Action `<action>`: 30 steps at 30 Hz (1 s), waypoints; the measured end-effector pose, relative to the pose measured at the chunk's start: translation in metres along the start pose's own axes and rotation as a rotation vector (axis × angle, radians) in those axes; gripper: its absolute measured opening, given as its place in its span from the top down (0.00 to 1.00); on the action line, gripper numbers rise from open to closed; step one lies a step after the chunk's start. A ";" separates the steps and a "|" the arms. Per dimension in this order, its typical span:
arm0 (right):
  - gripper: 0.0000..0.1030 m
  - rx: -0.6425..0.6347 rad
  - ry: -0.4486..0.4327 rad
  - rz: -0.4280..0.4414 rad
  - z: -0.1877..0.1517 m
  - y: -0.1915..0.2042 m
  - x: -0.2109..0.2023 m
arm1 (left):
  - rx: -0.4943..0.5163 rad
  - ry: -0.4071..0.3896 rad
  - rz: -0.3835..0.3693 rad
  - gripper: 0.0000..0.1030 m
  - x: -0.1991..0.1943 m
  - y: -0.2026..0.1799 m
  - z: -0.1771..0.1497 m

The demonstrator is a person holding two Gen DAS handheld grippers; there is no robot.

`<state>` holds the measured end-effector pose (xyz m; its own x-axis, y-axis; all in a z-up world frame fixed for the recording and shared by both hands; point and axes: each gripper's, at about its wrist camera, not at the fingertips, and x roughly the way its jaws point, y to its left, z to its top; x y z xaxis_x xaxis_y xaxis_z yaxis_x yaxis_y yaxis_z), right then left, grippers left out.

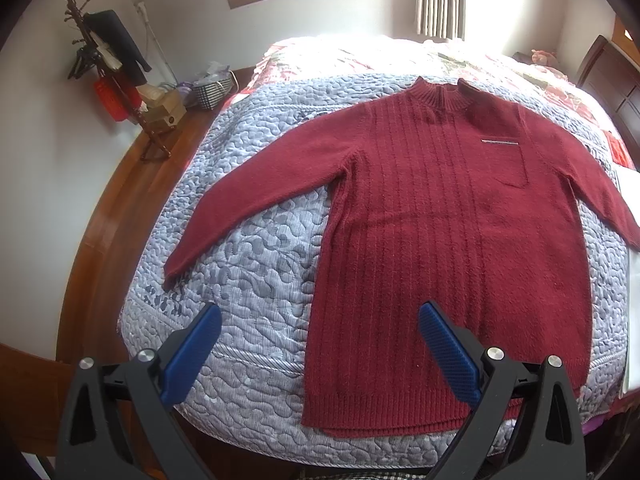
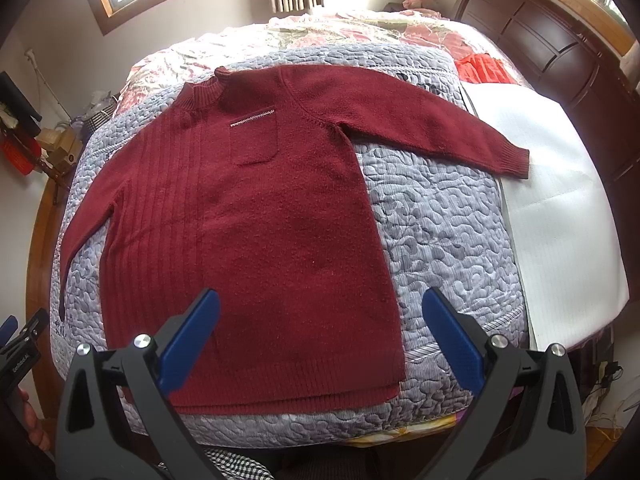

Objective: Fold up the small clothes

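while the maroon knit sweater (image 1: pixel 432 248) lies flat on the grey quilt (image 1: pixel 248 264) | left gripper (image 1: pixel 320 316) jaws apart, empty | right gripper (image 2: pixel 320 304) jaws apart, empty

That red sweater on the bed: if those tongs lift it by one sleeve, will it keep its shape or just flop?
Probably flop: the dark red knit sweater lies limp and flat on the grey quilt, following its surface. The fuzzy knit looks thick, so it is likely fairly heavy and the body may drag. The fuzzy surface should grip rather than slip.
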<state>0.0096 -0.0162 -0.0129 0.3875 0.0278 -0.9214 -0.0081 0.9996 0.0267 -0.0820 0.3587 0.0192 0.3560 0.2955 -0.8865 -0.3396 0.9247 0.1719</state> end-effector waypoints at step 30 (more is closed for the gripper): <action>0.03 0.086 0.013 -0.039 0.110 -0.161 0.090 | 0.110 -0.075 -0.046 0.04 0.039 -0.177 0.092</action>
<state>0.1476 -0.1751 -0.0578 0.3744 -0.0105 -0.9272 0.0857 0.9961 0.0233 0.0721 0.2289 -0.0057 0.4347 0.2660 -0.8604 -0.2256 0.9571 0.1819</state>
